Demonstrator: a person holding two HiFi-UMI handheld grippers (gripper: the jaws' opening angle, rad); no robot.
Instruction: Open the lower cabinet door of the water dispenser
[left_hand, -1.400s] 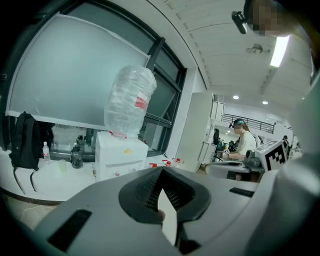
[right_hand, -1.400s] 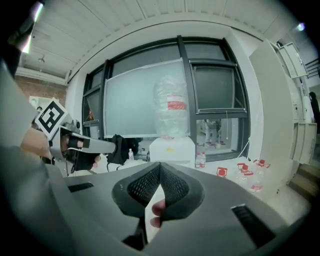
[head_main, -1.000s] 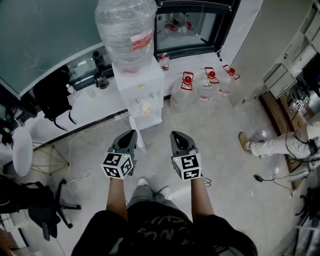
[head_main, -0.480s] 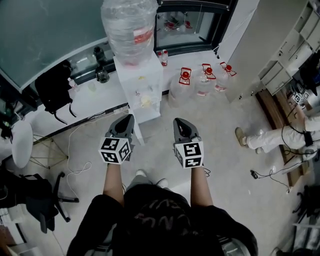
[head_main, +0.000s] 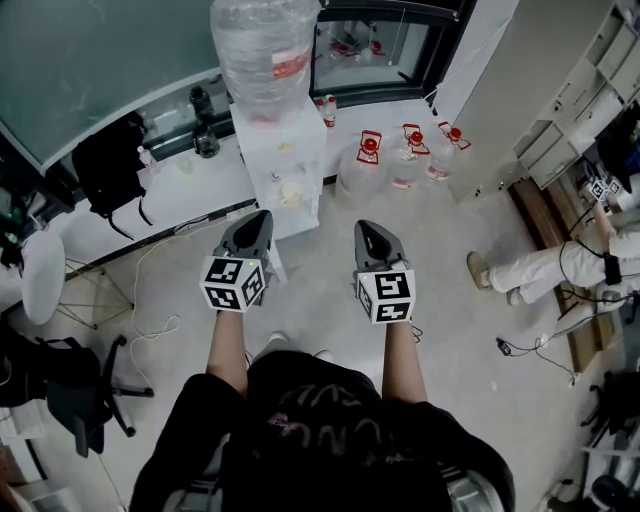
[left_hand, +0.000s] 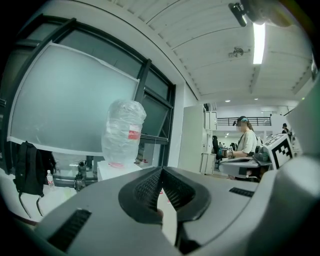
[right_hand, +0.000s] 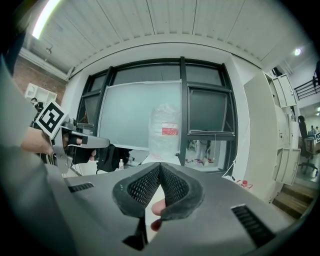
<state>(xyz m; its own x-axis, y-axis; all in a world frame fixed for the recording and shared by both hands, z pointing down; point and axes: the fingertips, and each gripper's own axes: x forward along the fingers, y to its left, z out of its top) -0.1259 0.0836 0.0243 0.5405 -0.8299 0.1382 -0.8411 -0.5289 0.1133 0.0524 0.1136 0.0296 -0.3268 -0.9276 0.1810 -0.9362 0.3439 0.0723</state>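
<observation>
The left gripper (head_main: 256, 218) has its jaws pressed together on nothing, and the right gripper (head_main: 368, 229) is pinched closed and empty too. Both are held side by side, pointing ahead at the water dispenser (head_main: 285, 165). The dispenser stands on the floor just beyond their tips, against the window wall, with a big upturned bottle (head_main: 265, 45) on top. Its lower cabinet door (head_main: 296, 222) sits at the bottom of the front, seen steeply from above and partly behind the left gripper, so I cannot make out a handle or which side the hinge is on. The likely trouble is that closed jaws reaching the door would only bump the panel rather than catch its edge. A hard tug low down could also rock the tall, top-heavy cabinet. The spare jugs (head_main: 400, 170) just to its right might block the door's swing. The dispenser stands upright with its long axis vertical and its front facing the person.
</observation>
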